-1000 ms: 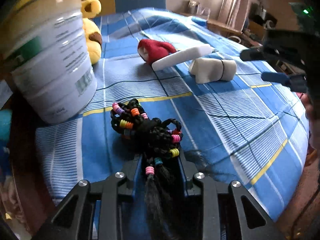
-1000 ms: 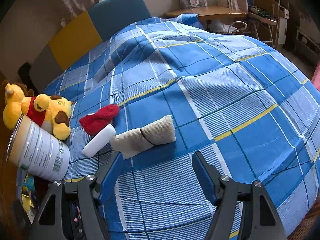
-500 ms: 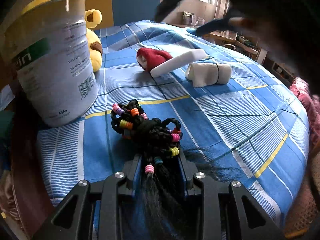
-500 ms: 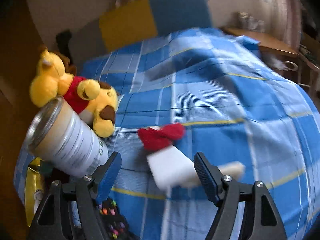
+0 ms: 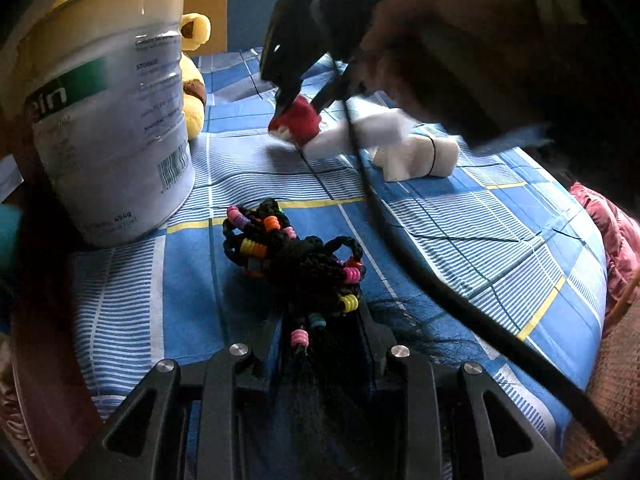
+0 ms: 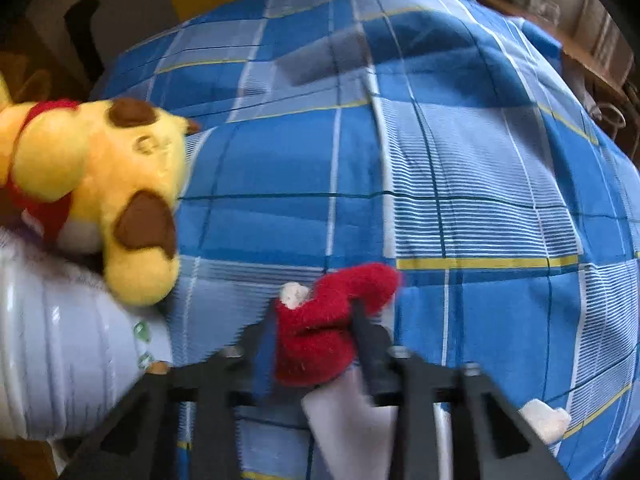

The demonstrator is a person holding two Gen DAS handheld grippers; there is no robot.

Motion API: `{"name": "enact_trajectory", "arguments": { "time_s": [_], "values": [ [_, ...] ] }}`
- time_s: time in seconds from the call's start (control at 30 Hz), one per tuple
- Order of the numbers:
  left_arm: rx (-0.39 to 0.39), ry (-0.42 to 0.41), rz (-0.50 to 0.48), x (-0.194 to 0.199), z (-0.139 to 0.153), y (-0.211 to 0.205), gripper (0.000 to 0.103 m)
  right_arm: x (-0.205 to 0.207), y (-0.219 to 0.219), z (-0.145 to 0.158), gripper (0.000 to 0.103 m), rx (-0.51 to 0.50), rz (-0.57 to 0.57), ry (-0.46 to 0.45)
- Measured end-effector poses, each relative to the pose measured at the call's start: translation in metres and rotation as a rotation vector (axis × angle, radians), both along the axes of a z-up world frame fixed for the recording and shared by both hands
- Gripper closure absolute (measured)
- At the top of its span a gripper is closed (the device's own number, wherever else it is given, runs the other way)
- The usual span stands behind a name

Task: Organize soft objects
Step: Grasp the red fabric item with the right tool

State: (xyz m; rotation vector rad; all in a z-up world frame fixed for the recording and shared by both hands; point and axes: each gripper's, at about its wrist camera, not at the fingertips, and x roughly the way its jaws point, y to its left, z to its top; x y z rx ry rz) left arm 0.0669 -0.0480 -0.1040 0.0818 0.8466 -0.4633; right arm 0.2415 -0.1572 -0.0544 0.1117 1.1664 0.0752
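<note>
A black braided hairpiece with coloured beads (image 5: pixel 296 256) lies on the blue checked sheet (image 5: pixel 480 240), its tail pinched in my left gripper (image 5: pixel 320 320), which is shut on it. Farther back, my right gripper (image 5: pixel 298 100) points down at a red fuzzy soft piece (image 5: pixel 298 120). In the right wrist view its jaws are closing, and the gripper (image 6: pixel 314 320) presses both sides of the red piece (image 6: pixel 320 332). A white foam block (image 5: pixel 360 132) leans against the red piece. A beige cloth roll with a black band (image 5: pixel 420 156) lies just right of it.
A large tin can (image 5: pixel 108 120) stands at the left, with a yellow plush dog (image 6: pixel 104 184) behind it. A black cable (image 5: pixel 400 240) trails from the right gripper across the sheet. Pink fabric (image 5: pixel 616 232) lies past the sheet's right edge.
My right gripper swung left across the bed, came down over the red soft piece and narrowed onto it. The left gripper and the hairpiece stayed put.
</note>
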Motion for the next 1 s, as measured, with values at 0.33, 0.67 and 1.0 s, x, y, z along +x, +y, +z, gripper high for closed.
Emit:
{"name": "enact_trajectory", "arguments": {
  "time_s": [0.33,0.67,1.0],
  "values": [
    [-0.004,-0.004,0.001,0.001,-0.002,0.001,0.072,-0.133,-0.028,0.073,0.077,0.090,0.094,-0.203],
    [0.022,-0.019,0.004,-0.006,0.000,-0.001,0.072,-0.190,-0.066,-0.019,0.076,-0.068,-0.059,-0.025],
    [0.062,-0.038,0.007,-0.008,0.000,-0.006,0.071,-0.191,-0.059,-0.025,0.071,-0.090,-0.060,-0.046]
  ]
}}
